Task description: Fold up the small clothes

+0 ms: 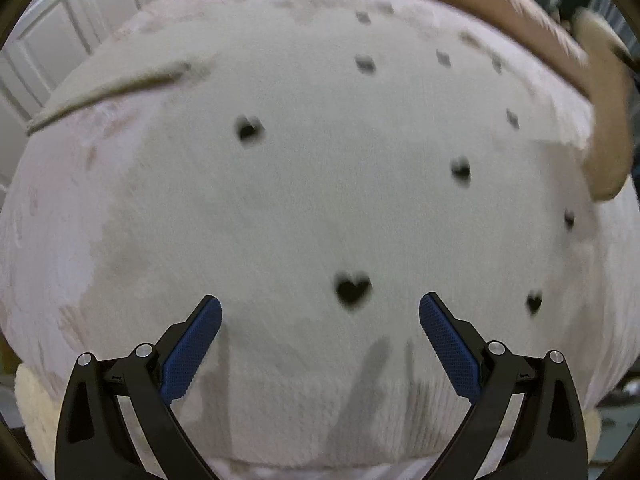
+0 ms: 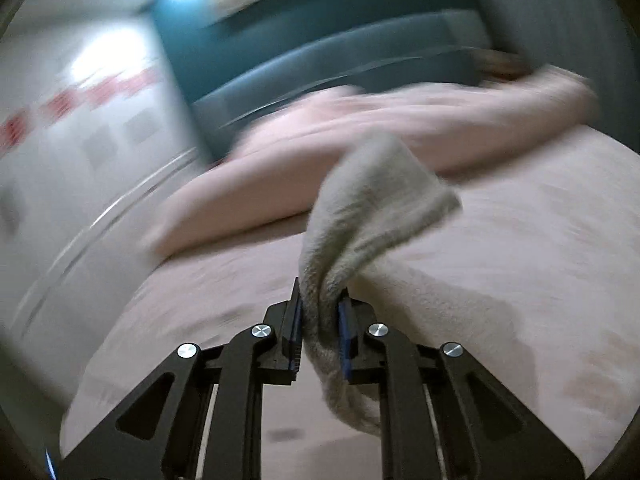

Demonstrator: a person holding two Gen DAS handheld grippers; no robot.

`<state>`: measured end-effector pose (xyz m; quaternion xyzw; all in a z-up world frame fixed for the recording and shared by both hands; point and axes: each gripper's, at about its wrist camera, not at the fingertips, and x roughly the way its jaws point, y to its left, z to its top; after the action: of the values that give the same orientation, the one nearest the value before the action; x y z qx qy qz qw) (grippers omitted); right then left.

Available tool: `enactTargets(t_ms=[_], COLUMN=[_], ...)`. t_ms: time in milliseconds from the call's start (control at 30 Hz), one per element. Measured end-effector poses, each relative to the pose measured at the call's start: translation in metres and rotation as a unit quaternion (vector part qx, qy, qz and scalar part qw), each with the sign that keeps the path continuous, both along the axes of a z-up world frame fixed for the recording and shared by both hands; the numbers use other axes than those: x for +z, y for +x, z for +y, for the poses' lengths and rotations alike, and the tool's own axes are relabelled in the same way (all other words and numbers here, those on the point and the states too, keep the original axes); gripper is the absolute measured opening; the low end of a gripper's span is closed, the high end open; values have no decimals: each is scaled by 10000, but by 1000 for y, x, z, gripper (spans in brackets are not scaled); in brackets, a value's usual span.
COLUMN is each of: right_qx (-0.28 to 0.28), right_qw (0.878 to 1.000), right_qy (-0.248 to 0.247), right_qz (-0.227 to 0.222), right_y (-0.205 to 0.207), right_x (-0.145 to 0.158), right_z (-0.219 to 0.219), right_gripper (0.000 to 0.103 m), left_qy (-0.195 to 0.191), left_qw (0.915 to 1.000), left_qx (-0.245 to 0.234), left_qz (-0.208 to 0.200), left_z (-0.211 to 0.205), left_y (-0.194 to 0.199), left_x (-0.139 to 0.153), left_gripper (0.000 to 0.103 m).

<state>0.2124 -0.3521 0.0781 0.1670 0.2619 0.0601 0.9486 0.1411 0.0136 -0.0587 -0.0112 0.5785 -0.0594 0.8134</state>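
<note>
A fluffy white garment [image 1: 320, 200] printed with small black hearts lies spread over the pink bed cover [image 1: 44, 240] and fills the left wrist view. My left gripper [image 1: 320, 308] hovers over its near part, open, with nothing between the blue pads [image 1: 192, 352]. In the right wrist view my right gripper [image 2: 320, 300] is shut on a bunched fold of the same pale fluffy cloth [image 2: 372, 200], which rises out of the jaws and drapes away to the right. That view is blurred.
A tan padded edge [image 1: 560, 52] curves along the upper right of the left wrist view, with white panelled doors [image 1: 52, 40] at the upper left. A pink pillow or rolled blanket [image 2: 360, 136] lies across the bed before a teal headboard [image 2: 320, 40].
</note>
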Motion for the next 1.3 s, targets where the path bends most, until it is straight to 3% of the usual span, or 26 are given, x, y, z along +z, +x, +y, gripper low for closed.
enactTargets(t_ms=[67, 133, 167, 267, 333, 400, 533, 667, 800, 833, 900, 933, 967, 1000, 1033, 1100, 1167, 1200, 1233, 1267, 1300], right_qx=[801, 1327, 1456, 1220, 1025, 604, -287, -863, -978, -975, -1006, -968, -918, -911, -911, -951, -1045, -1111, -1217, -1289, -1332], right_qw=[9967, 9892, 9848, 9811, 9826, 9845, 9835, 9736, 9677, 9655, 9626, 9628, 9639, 9650, 9667, 9723, 9752, 9748, 9747, 9772, 9771], right_qy=[-70, -203, -305, -467, 8, 518, 766, 1247, 1650, 1757, 1843, 1875, 1879, 1891, 1937, 2036, 1951, 1915, 1852, 1685, 1551], right_qz=[150, 589, 899, 1429, 1550, 1561, 1614, 1706, 1634, 1656, 1711, 1689, 1647, 1572, 1399, 642, -95, -274, -286, 107, 580], right_y=[12, 23, 26, 14, -5, -36, -77, -86, -72, -63, -51, -46, -36, -35, -34, -41, -57, -63, -67, -60, -53], right_x=[-15, -54, -81, -124, -129, -129, -129, -135, -148, -152, -157, -159, -158, -151, -143, -111, -83, -80, -84, -103, -124], right_z=[69, 133, 159, 177, 160, 126, 63, 16, 1, -1, -8, -9, -10, -11, -12, -14, -16, -17, -18, -17, -17], right_gripper=[18, 26, 27, 27, 30, 42, 49, 53, 56, 56, 51, 43, 23, 8, 8, 8, 8, 8, 7, 7, 8], left_qy=[-10, 26, -5, -234, -358, -505, -1128, -1550, -1535, -1579, -1607, -1575, -1535, -1475, -1434, -1466, -1626, -1707, -1787, -1795, -1611], left_qw=[9995, 9984, 9979, 9965, 9949, 9940, 9889, 9801, 9773, 9772, 9803, 9829, 9852, 9871, 9878, 9836, 9707, 9658, 9616, 9604, 9655], left_qx=[177, 333, 365, 495, 612, 708, 922, 1229, 1460, 1419, 1146, 954, 755, 590, 485, 383, 344, 350, 373, 401, 379], left_qz=[-270, -461, -526, -633, -718, -661, -307, 157, 73, 40, -72, -89, -113, -214, -376, -983, -1733, -1921, -2049, -2094, -2011], left_z=[12, 23, 27, 43, 52, 55, 53, 44, 36, 33, 24, 17, 10, 3, -1, -6, -5, -3, -1, 0, -3], left_y=[10, 24, 23, 41, 56, 76, 118, 139, 143, 146, 155, 162, 169, 177, 183, 189, 188, 187, 186, 186, 188], left_x=[10, 18, 18, 21, 24, 20, 1, -24, -24, -22, -17, -14, -11, -4, 5, 37, 75, 84, 89, 87, 72], left_gripper=[97, 97, 97, 97, 97, 97, 97, 97, 95, 91, 58, 34, 12, 6, 6, 5, 5, 5, 6, 6, 6])
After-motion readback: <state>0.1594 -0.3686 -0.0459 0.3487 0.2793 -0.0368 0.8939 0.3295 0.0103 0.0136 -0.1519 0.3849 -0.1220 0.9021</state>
